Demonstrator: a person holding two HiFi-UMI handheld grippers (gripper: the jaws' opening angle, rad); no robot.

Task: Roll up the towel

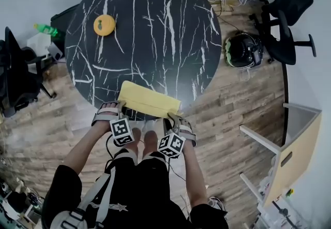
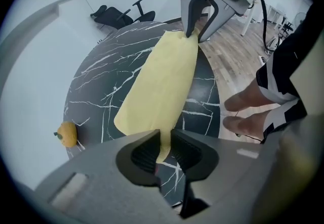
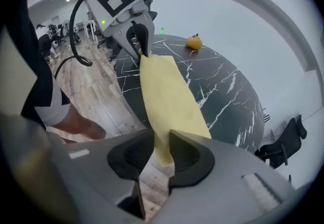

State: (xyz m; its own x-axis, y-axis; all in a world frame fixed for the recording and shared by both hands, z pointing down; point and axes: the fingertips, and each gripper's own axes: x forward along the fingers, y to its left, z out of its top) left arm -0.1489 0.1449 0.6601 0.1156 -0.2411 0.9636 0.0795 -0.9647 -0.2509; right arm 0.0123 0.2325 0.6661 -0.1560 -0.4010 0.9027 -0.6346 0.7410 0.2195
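A folded yellow towel (image 1: 150, 100) lies across the near edge of the round black marble table (image 1: 155, 26). My left gripper (image 1: 120, 105) grips its near-left corner, and my right gripper (image 1: 173, 116) grips the near-right corner. In the left gripper view the towel (image 2: 162, 81) runs from my left gripper (image 2: 165, 142), pinched between the pads, away to the right gripper (image 2: 195, 33) at the far corner. In the right gripper view the towel (image 3: 169, 96) passes between the pads of my right gripper (image 3: 161, 144), with the left gripper (image 3: 143, 52) shut on the far end.
A yellow-orange fruit (image 1: 104, 25) sits on the far left of the table. Office chairs (image 1: 289, 16) and a dark helmet-like object (image 1: 243, 49) stand at the right, and a green bottle (image 1: 46, 30) at the left. A wooden cabinet (image 1: 295, 150) stands at the lower right. The person's bare feet (image 2: 248, 112) are near the table edge.
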